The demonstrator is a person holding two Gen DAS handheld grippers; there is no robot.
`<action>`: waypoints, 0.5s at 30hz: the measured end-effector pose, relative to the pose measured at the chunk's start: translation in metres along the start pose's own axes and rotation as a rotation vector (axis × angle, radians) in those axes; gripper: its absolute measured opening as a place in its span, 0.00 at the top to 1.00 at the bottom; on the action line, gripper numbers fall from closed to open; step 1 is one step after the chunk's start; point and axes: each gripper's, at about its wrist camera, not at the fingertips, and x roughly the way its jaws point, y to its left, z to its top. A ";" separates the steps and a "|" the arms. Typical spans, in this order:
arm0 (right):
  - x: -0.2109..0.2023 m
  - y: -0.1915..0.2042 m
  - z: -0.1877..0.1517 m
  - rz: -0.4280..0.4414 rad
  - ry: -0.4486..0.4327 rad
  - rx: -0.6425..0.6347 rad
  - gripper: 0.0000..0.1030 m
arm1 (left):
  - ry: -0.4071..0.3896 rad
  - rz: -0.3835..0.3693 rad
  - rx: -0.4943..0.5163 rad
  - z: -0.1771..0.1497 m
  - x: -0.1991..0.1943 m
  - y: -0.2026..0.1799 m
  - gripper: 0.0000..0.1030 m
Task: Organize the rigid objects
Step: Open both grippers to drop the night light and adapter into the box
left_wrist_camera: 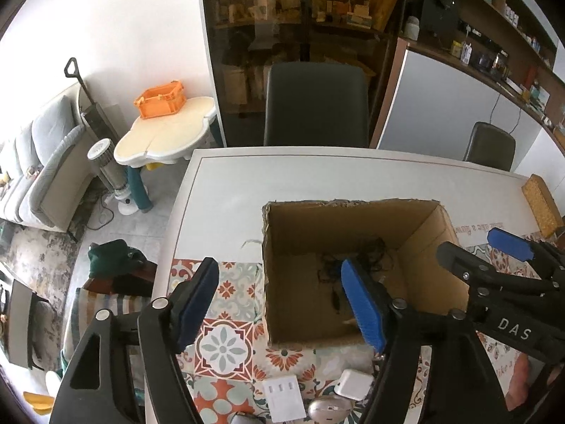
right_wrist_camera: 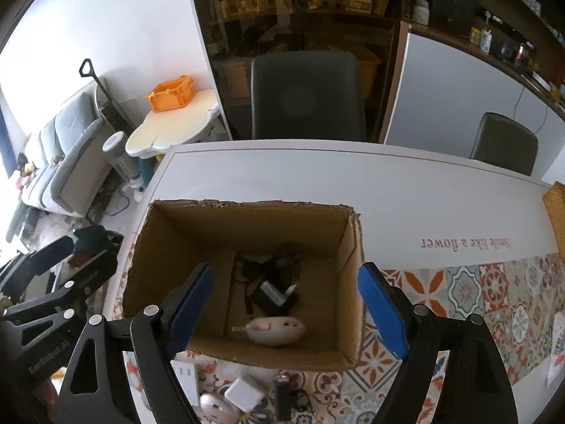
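Observation:
An open cardboard box [left_wrist_camera: 335, 222] [right_wrist_camera: 247, 222] stands on the white table. On its floor lie a black charger with tangled cables [right_wrist_camera: 275, 286] and a pinkish oval device [right_wrist_camera: 277, 330]. In front of the box sit a white socket block [left_wrist_camera: 282, 395], a white charger [left_wrist_camera: 353, 383] [right_wrist_camera: 245, 397], a pinkish mouse [left_wrist_camera: 328, 410] [right_wrist_camera: 215, 408] and a black item [right_wrist_camera: 284, 395]. My left gripper [left_wrist_camera: 280, 304] [right_wrist_camera: 74, 258] hangs open over the box's left wall, holding nothing. My right gripper [right_wrist_camera: 286, 311] [left_wrist_camera: 483, 251] is open above the box's near side, its pads touching nothing.
A tile-patterned mat [left_wrist_camera: 226, 339] covers the near part of the table. A woven box [left_wrist_camera: 542, 205] lies at the far right edge. Dark chairs [left_wrist_camera: 316, 106] stand behind the table. A small side table with an orange crate [left_wrist_camera: 160, 99] is off to the left.

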 end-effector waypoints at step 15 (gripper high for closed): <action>-0.068 -0.007 -0.054 0.027 -0.110 0.015 0.19 | -0.085 -0.013 -0.025 -0.038 -0.052 0.002 0.07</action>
